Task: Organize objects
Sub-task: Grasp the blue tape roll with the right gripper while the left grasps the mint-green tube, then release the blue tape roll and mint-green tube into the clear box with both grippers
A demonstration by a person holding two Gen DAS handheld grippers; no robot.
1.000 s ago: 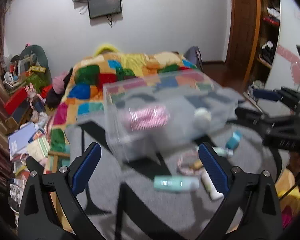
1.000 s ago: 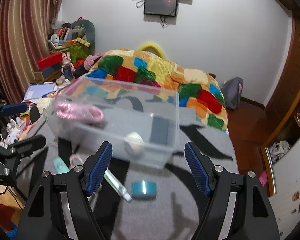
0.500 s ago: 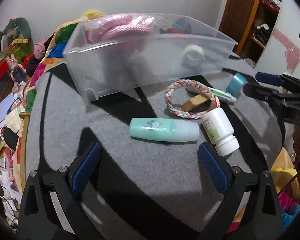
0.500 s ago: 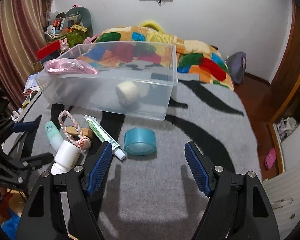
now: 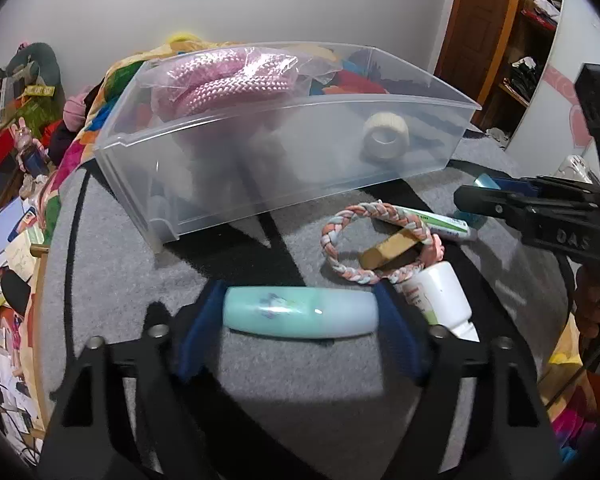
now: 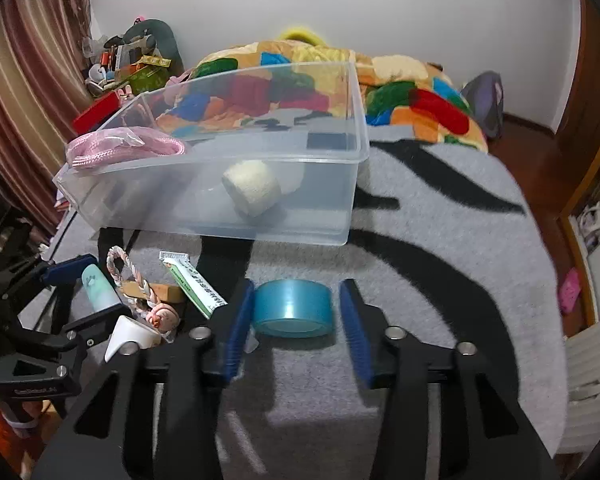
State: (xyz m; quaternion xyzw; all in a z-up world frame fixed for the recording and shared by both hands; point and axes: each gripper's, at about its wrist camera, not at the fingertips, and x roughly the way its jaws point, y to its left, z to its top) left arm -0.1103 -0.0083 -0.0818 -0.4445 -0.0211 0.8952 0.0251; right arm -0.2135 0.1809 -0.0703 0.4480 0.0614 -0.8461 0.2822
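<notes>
Both claws have dropped low: the left gripper (image 5: 300, 314) brackets the green bottle (image 5: 300, 317), pads at its ends; the right gripper (image 6: 294, 320) straddles the tape roll (image 6: 293, 308), narrowly apart. Next, I judge: squeeze, lift toward the far bin (image 6: 220, 196).

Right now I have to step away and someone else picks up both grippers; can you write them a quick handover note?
Left gripper: jaws at both ends of the mint bottle, which lies on the grey mat; whether they are clamped, cannot tell.
Right gripper: open, straddling the blue tape; gap shows on its right side.
Done: pink rope and white roll are in the clear bin.
Left: bottle, tape, braided ring, wooden block, toothpaste and white bottle, all on the mat in front of the bin.
</notes>
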